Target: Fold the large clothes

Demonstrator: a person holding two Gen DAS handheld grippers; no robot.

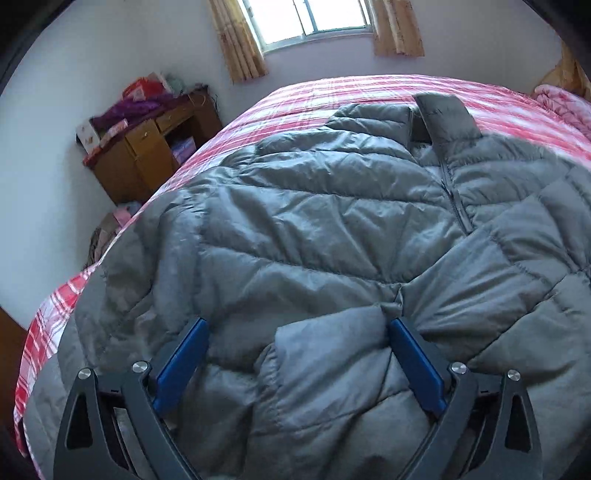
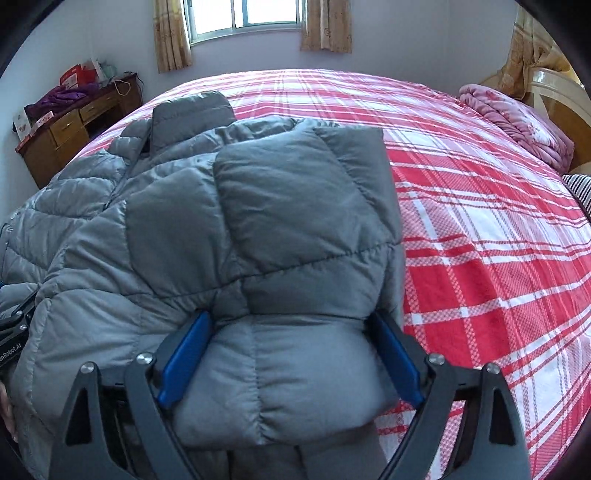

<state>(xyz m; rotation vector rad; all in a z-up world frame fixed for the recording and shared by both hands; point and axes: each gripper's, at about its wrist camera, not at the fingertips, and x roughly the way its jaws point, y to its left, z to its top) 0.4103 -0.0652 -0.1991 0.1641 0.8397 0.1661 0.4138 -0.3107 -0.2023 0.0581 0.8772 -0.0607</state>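
A grey quilted puffer jacket (image 1: 314, 229) lies on the bed with its collar (image 1: 443, 114) at the far end and the zip closed. My left gripper (image 1: 297, 325) is open, its blue fingers (image 1: 184, 365) resting over the jacket's near hem area beside a folded-in sleeve end (image 1: 328, 354). In the right wrist view the jacket (image 2: 229, 229) has its right side and sleeve folded inward. My right gripper (image 2: 288, 321) is open, its fingers (image 2: 395, 358) on either side of a puffy fold of the sleeve at the near edge.
The bed has a red and white plaid cover (image 2: 480, 221). A pink quilt (image 2: 517, 122) lies by the headboard at the right. A wooden desk (image 1: 147, 147) piled with clothes and boxes stands by the wall at left. A curtained window (image 1: 314, 18) is behind. The other gripper's edge (image 2: 14, 332) shows at left.
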